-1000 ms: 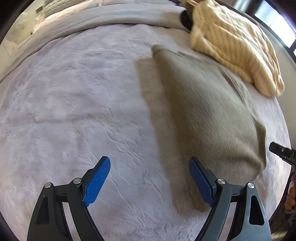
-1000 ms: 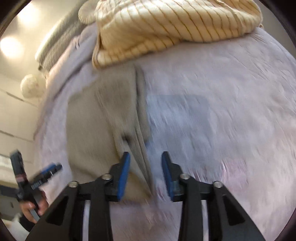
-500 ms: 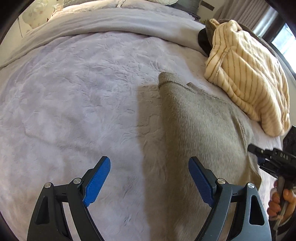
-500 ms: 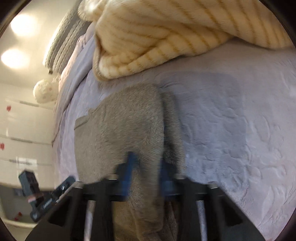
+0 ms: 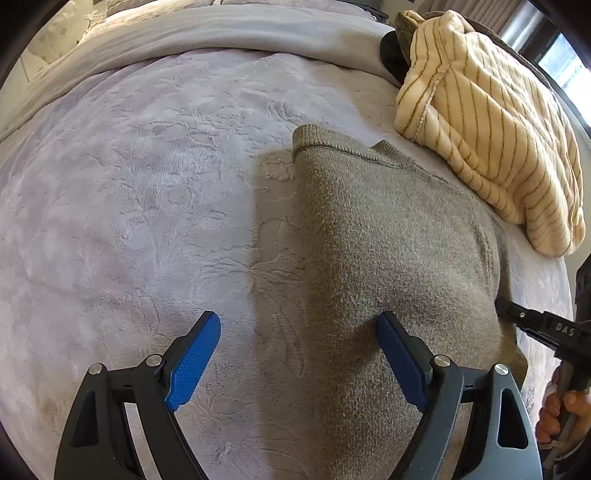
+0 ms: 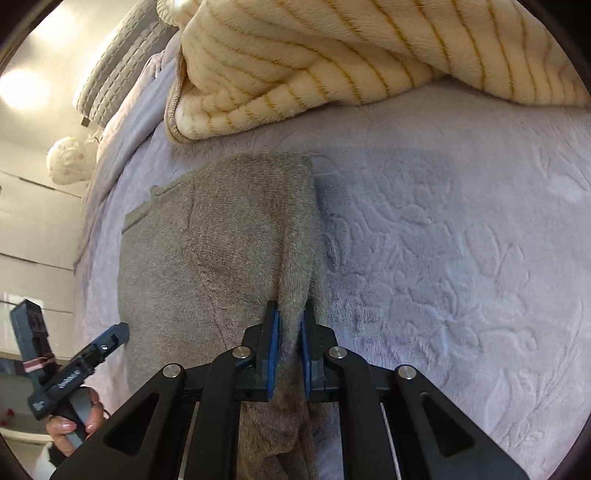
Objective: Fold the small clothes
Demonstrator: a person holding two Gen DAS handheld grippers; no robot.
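A grey-brown knit garment lies on the lilac bed cover; it also shows in the right wrist view. My left gripper is open over the garment's left edge: its right finger rests against the knit, its left finger is over bare cover. My right gripper is shut on the garment's right edge, which bunches up between its blue pads.
A cream striped fleece garment lies heaped at the far right of the bed, seen close in the right wrist view. The lilac plush cover stretches left. A folded grey blanket runs along the back.
My right gripper has closed on the garment's edge. My left gripper has moved in over the garment's left side, still open.
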